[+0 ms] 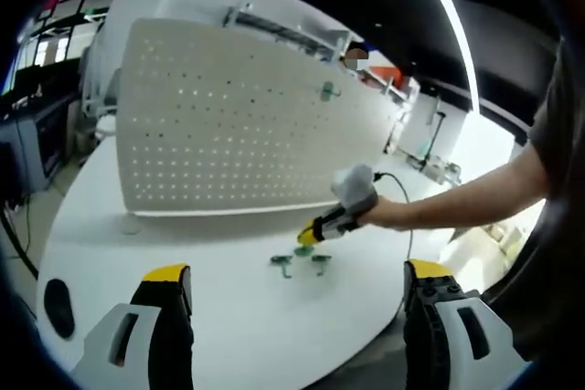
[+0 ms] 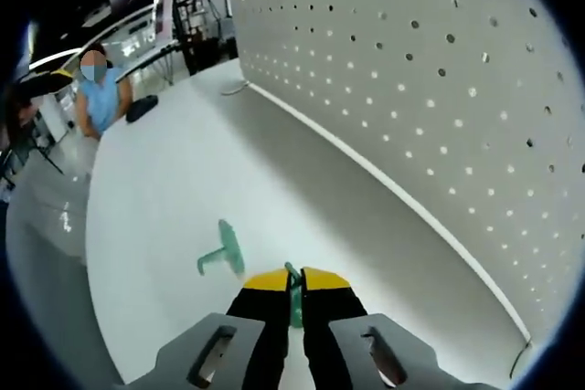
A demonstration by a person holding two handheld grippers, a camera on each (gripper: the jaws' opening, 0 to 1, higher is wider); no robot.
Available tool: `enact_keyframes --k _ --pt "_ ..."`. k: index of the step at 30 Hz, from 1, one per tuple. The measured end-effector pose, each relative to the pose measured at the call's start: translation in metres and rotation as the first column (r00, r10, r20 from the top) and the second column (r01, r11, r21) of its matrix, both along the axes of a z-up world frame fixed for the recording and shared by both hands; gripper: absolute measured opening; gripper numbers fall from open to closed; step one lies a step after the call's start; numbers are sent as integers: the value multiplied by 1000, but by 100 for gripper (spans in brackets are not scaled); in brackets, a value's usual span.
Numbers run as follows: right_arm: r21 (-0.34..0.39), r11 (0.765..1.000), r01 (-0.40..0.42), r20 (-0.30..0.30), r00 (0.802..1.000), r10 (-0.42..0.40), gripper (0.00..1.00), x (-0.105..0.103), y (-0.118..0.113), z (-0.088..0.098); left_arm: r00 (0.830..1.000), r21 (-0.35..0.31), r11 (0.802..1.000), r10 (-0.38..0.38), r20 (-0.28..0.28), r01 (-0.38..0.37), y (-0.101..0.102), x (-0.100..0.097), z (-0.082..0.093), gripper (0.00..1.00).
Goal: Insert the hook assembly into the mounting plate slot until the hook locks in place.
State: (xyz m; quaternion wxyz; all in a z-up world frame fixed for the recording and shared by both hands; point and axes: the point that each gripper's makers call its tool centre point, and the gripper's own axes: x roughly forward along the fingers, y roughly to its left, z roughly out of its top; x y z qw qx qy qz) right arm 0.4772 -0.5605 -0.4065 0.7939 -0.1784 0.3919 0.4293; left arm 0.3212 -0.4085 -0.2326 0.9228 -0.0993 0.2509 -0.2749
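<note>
- The right gripper is seen with its yellow-tipped jaws pressed together on a green hook, whose thin edge is pinched upright between the tips.
- In the left gripper view the same right gripper is shown low over the white table, held by a person's hand reaching in from the right.
- The left gripper is held back with its jaws spread wide and nothing between them; the loose pieces lie ahead of it, between its jaws' lines of sight.
- Two further green hooks are seen lying on the table just beside the right gripper's tips; one of them lies ahead and to the left of the right jaws.
- The perforated mounting plate stands upright ahead and to the right of the right gripper, well apart from the pinched hook; its long lower edge runs diagonally away along the table.
- A green hook is already seated high on the plate's face.
- The right gripper is judged the nearer to the plate, so the coming move is expected to be a lift and a swing rightward toward a hole.
</note>
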Motion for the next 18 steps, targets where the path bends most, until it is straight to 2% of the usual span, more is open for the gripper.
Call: enact_keyframes --k 8,14,18 --pt "-12 1000 16 33 999 -16 0 -1 -2 6 1000 -1 1000 -5 -3 5 -1 2 -1 98" --pt "7 999 53 79 995 -54 0 7 -2 25 1000 4 1000 -11 -2 11 -4 3 1 97" --pt "52 995 85 104 990 -90 0 12 0 46 1000 4 1000 -10 -3 10 -5 3 3 97"
